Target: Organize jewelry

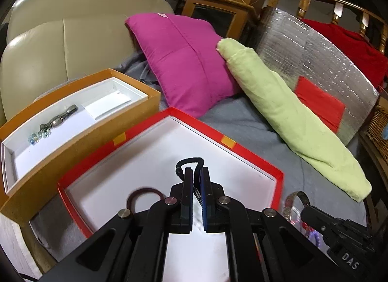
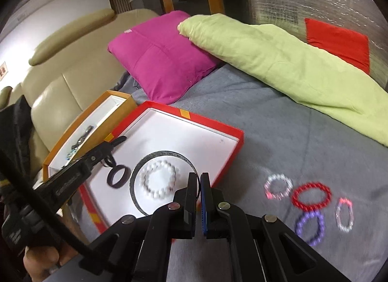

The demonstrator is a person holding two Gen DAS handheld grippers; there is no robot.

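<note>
A red box (image 1: 242, 153) with a white floor lies on the grey blanket. Over it my left gripper (image 1: 197, 170) is shut on a black cord bracelet (image 1: 190, 160) whose loop sticks out past the fingertips. A dark maroon ring (image 1: 145, 193) lies in the box. My right gripper (image 2: 198, 176) is shut on the rim of a large thin dark bangle (image 2: 135, 173), held over the box. A white bead bracelet (image 2: 158, 180) shows through the bangle. Red (image 2: 311, 196), purple (image 2: 310, 227) and two pale bead bracelets (image 2: 278, 186) lie on the blanket to the right.
An orange box (image 1: 80, 141) holding a metal bracelet (image 1: 60, 117) and glass beads stands left of the red one. Behind are a magenta cushion (image 1: 184, 64), a green rolled cloth (image 1: 291, 117), a beige armchair (image 1: 60, 39) and a silver foil panel (image 1: 315, 51).
</note>
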